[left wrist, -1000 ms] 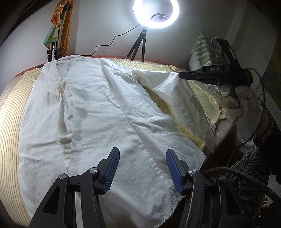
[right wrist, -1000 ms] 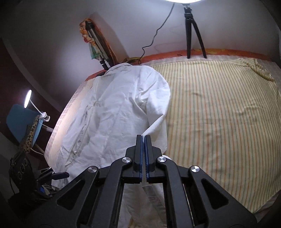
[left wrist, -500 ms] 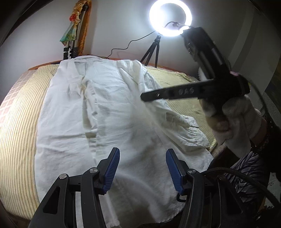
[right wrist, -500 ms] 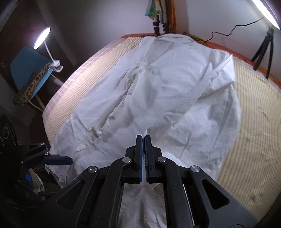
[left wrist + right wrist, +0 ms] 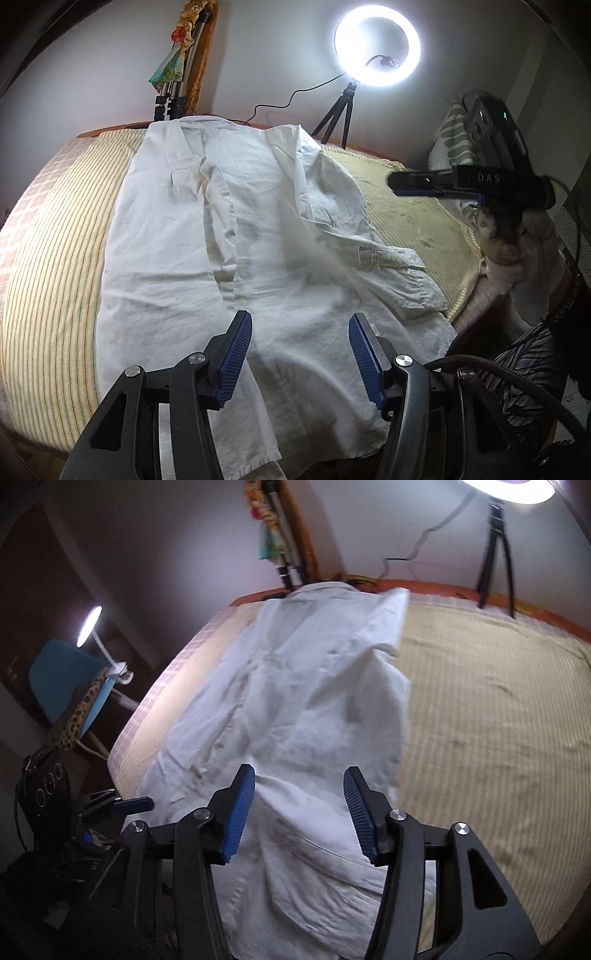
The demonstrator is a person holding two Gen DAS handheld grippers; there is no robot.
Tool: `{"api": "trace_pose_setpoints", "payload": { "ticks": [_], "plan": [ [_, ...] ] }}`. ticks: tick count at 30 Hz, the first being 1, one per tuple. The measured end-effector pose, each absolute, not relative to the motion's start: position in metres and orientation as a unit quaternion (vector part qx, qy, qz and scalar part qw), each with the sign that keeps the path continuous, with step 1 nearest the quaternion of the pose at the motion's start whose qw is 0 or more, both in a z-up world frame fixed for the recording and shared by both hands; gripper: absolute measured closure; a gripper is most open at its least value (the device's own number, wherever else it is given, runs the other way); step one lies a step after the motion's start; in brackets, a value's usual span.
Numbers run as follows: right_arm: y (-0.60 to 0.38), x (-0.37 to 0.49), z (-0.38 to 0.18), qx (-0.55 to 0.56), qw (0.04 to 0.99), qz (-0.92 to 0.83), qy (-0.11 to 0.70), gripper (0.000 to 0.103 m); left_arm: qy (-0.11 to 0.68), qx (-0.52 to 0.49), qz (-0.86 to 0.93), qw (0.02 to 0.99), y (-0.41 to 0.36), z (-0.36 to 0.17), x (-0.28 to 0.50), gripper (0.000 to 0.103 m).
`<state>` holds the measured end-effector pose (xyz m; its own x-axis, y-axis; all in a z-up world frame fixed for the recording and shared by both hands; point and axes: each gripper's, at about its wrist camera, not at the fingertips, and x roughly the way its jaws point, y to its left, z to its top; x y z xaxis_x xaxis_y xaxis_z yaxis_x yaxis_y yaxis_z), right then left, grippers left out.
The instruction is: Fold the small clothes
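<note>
A white button-up shirt (image 5: 258, 229) lies face up on the striped yellow bed sheet (image 5: 55, 258), collar at the far end. Its right sleeve (image 5: 391, 273) is folded in, cuff resting on the shirt's lower right. My left gripper (image 5: 300, 321) hovers open over the hem, with nothing between its blue pads. In the right wrist view the shirt (image 5: 303, 701) runs away from my right gripper (image 5: 299, 775), whose jaws are opening; the cloth lies below them and neither pad presses on it. The right gripper (image 5: 410, 182) also shows at the bed's right side, held by a gloved hand (image 5: 524, 251).
A lit ring light (image 5: 376, 44) on a small tripod stands at the head of the bed beside folded tripod legs (image 5: 173, 92). A green-patterned pillow (image 5: 454, 140) sits far right. Left of the bed are a blue chair (image 5: 62, 672) and a desk lamp (image 5: 88, 626).
My right gripper carried the sleeve across onto the shirt, then opened and let it go, and has drawn back to the right. The left gripper stayed open and shifted slightly.
</note>
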<state>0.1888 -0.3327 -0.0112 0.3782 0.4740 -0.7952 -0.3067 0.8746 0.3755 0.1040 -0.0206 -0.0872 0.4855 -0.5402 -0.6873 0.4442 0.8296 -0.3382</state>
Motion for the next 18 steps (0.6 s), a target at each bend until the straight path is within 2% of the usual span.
{"api": "trace_pose_setpoints", "payload": {
  "ticks": [4,13,15,16,18],
  "plan": [
    [-0.387,0.183,-0.043,0.120,0.814,0.180,0.539,0.042,0.421,-0.052,-0.296,0.856,-0.030,-0.088,0.106,0.047],
    [-0.404,0.163,-0.081,0.096,0.798,0.162,0.572,0.043,0.424,-0.043,-0.304,0.852,-0.053,-0.088,0.112,0.047],
    [-0.396,0.161,-0.080,0.077,0.800,0.175,0.569,0.068,0.427,-0.045,-0.304,0.850,-0.055,-0.090,0.113,0.047],
    [-0.391,0.160,-0.080,0.071,0.797,0.183,0.571,0.092,0.428,-0.046,-0.304,0.850,-0.055,-0.090,0.113,0.048],
    [-0.385,0.154,-0.075,0.053,0.804,0.186,0.562,0.096,0.428,-0.051,-0.302,0.850,-0.055,-0.090,0.114,0.048]
  ]
}}
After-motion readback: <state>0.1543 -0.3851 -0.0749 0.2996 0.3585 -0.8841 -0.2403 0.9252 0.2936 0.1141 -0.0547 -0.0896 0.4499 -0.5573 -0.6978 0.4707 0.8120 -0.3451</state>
